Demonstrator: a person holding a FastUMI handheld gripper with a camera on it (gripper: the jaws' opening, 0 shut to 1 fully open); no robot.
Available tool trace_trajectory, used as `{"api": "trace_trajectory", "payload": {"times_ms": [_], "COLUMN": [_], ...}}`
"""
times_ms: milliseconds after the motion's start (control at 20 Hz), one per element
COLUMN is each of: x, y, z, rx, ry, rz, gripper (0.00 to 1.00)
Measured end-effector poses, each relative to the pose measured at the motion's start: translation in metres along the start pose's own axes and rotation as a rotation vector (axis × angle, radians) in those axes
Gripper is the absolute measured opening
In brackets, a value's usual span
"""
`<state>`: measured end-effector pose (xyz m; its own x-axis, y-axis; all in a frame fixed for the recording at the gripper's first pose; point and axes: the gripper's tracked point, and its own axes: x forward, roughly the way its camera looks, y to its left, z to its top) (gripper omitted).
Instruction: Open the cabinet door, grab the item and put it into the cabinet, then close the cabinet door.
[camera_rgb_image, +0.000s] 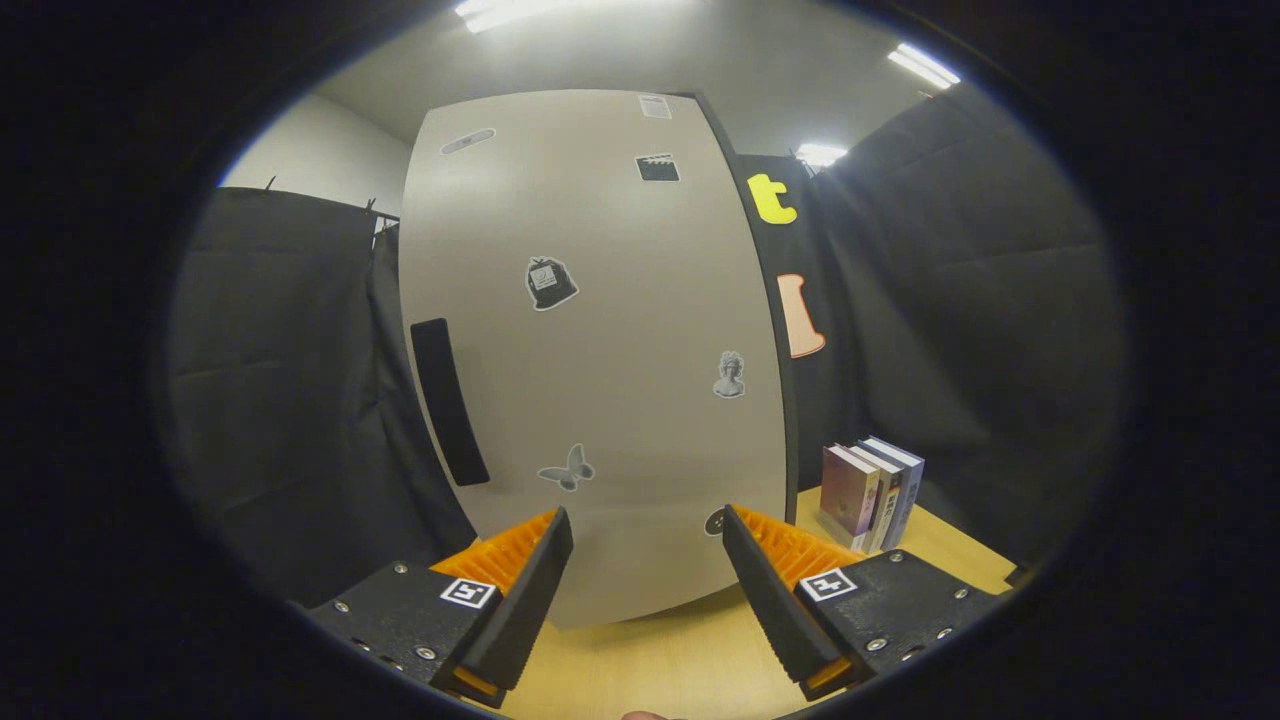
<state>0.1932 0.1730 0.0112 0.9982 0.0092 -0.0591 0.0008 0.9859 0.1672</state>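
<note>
A tall pale-grey cabinet (590, 350) stands on the wooden table, just ahead of my fingers, with its door shut. The door carries several small stickers and a black vertical handle (448, 402) near its left edge. My gripper (645, 525) is open, fingers spread wide with nothing between them, pointing at the lower part of the door. The handle lies up and to the left of the left finger (530, 590). A few books (868, 494) stand upright on the table to the right of the cabinet, beyond the right finger (770, 590).
The light wooden table (660, 660) runs under the fingers and out to the right past the books. Black cloth walls close in the booth on both sides and behind the cabinet. Ceiling lights shine above.
</note>
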Motion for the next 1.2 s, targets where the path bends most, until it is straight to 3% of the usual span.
{"api": "trace_trajectory", "payload": {"times_ms": [300,1200], "x": [-0.001,-0.003], "y": [0.002,0.016], "z": [-0.002,0.018], "rx": [-0.060,-0.086], "ry": [-0.024,-0.118], "rz": [0.022,0.086], "gripper": [0.94,0.94]}}
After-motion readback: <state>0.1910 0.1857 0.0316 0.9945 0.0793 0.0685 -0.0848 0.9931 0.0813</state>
